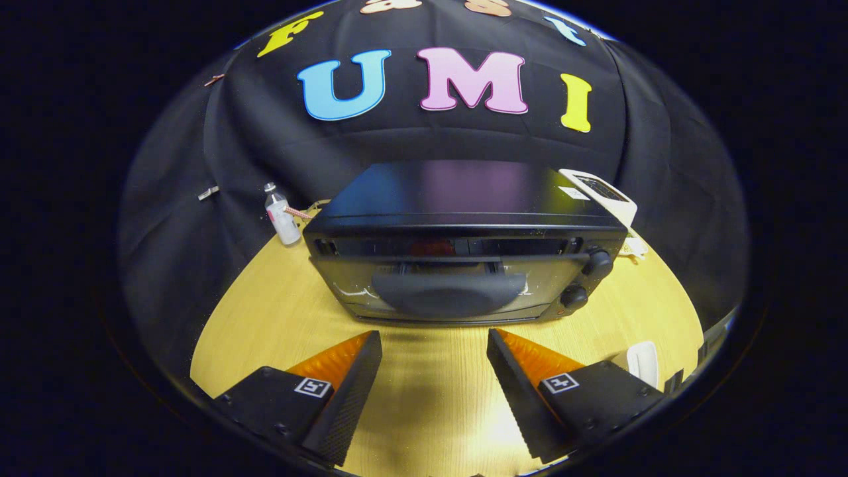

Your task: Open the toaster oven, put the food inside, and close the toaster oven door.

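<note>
My gripper [434, 348]: two wedge-shaped fingers, spread wide with nothing between them, ribbed along the inner faces. Each mounts on a black block body with small screws at the corners. One square black-and-white marker tag sits on top of each block, at roughly 7 and 5 o'clock.

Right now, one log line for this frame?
claw: open, empty | toaster oven: ahead, door ajar at top | handle: untouched | table

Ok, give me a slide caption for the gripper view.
Open gripper faces the toaster oven, door slightly ajar, on the wooden table.
</note>
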